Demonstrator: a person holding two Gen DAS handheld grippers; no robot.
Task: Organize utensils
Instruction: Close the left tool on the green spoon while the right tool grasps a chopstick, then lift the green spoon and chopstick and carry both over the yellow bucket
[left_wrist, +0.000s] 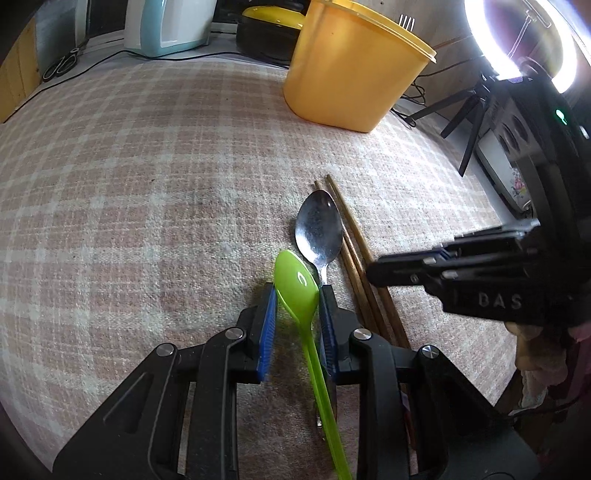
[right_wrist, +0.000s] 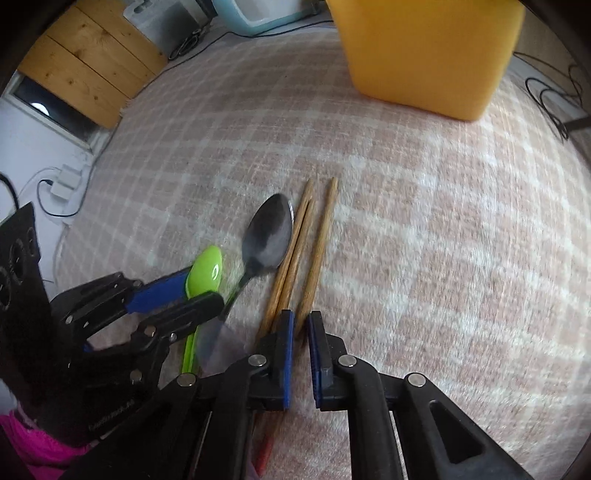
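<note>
Lime-green plastic, glossy and thin-walled: green spoon (left_wrist: 297, 284) clamped at the neck between the blue ribbed pads of the left gripper (left_wrist: 296, 314), bowl poking forward, long handle trailing back under the frame. Just beside it, flat on the bench (left_wrist: 147, 184), the metal spoon (left_wrist: 319, 230), dull steel with a scuffed oval bowl. Next to that, three wooden chopsticks (right_wrist: 291, 258), slim, tapered, grain visible, two touching and one slightly apart.

Right gripper (right_wrist: 301, 328) pointed steeply down over the chopsticks' near ends, jaws narrowed almost shut; one stick seems to run in between the pads, though actual pinch hard to confirm from the blurred view.

Pick-up step, judged: one utensil secured on the left, a chopstick being gathered on the right. Next move likely calls for a firm squeeze on the round, roll-prone stick, then a lift and carry to the tall yellow container (left_wrist: 351, 62) at the far side, fork tines already showing above its rim. Checked woven cloth underfoot, soft, slightly fuzzy.
</note>
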